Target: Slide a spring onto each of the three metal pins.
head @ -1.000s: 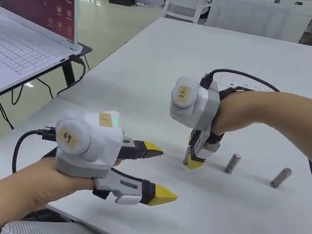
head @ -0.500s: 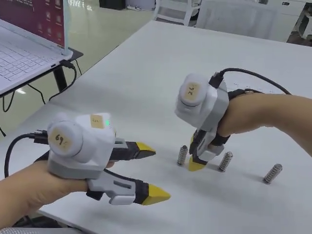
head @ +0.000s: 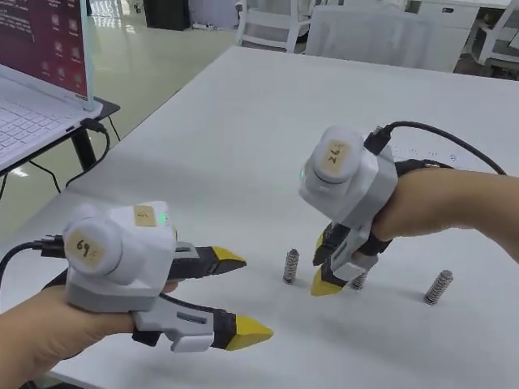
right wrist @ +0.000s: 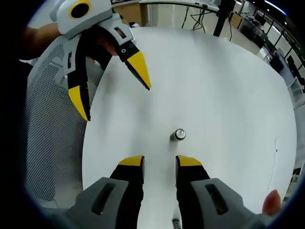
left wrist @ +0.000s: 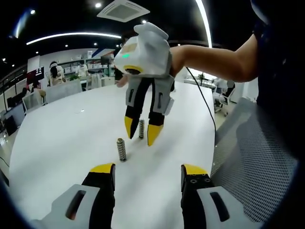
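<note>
Three small metal springs stand upright in a row on the white table (head: 243,138): a left spring (head: 290,266), a middle spring (head: 358,281) half hidden behind my right gripper, and a right spring (head: 438,287). My right gripper (head: 323,263) points down between the left and middle springs, open by a narrow gap that holds nothing. Its own view looks straight down on the left spring (right wrist: 179,135), just ahead of the right gripper (right wrist: 160,161). My left gripper (head: 241,294) hovers wide open near the front edge, aimed at the left spring (left wrist: 122,149) and the right gripper (left wrist: 140,130).
An open laptop (head: 32,121) sits on a side stand at the far left, with a cable hanging from it. Chairs (head: 381,36) stand beyond the table's far end. A mesh chair (left wrist: 257,157) is close to the table's near edge.
My right gripper has drawn away from the left spring, which now stands free, and has shifted toward the middle spring. The left gripper has kept its place and stays open.
</note>
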### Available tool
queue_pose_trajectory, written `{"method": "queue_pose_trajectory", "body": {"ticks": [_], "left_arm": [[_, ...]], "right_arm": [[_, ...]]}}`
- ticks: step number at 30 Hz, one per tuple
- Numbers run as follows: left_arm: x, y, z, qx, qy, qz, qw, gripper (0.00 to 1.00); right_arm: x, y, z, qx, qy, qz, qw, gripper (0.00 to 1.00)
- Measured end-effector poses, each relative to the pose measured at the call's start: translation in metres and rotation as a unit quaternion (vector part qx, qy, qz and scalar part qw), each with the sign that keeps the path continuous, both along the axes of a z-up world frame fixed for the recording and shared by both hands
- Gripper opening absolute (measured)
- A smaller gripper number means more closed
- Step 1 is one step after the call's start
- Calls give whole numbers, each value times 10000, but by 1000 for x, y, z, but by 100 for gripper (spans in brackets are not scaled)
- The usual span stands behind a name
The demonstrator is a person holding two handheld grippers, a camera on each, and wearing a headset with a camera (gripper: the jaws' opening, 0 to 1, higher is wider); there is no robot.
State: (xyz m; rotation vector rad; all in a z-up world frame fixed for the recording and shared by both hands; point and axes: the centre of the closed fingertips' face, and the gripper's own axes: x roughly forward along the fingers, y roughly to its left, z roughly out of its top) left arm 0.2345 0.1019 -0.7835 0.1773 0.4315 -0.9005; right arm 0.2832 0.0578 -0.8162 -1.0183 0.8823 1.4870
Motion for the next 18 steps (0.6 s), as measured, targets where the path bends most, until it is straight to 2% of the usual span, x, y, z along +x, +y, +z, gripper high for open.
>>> {"method": "queue_pose_trajectory", "body": {"ticks": [11, 18], "left_arm": [[-1, 0, 0, 15, 30, -11, 10000, 50], [-1, -1, 0, 9, 45, -28, 10000, 50]], "right_arm": [[-19, -11, 9, 445, 150, -278, 9985, 25], [-28, -24, 9, 595, 239, -491, 9967, 24]]}}
